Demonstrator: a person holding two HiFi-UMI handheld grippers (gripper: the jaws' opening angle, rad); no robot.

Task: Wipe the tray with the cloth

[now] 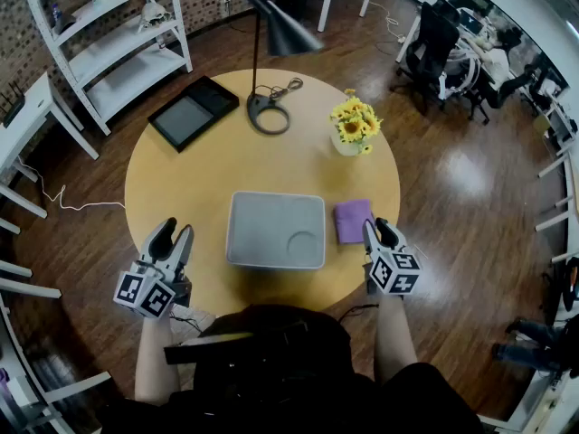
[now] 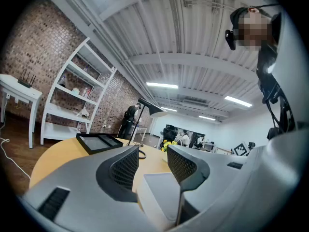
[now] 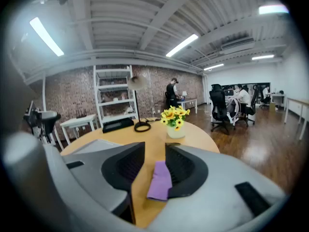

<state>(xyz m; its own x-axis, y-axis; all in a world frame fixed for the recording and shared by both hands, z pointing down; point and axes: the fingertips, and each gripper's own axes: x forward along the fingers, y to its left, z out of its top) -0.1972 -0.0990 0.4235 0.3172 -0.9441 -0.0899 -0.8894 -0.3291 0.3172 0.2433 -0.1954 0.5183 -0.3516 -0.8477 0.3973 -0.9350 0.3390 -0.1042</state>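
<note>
Two tools are nearest to us: the left gripper (image 1: 176, 236) and the right gripper (image 1: 378, 230), both with jaws spread and pinching nothing. Then we see one grey rectangular tray (image 1: 271, 220) (smooth, with one round recess) on one round wooden table (image 1: 172, 179), with one purple cloth (image 1: 353, 220) just beside it. Farther stand one flower vase (image 1: 346, 145) and one black lamp (image 1: 280, 30).
</note>
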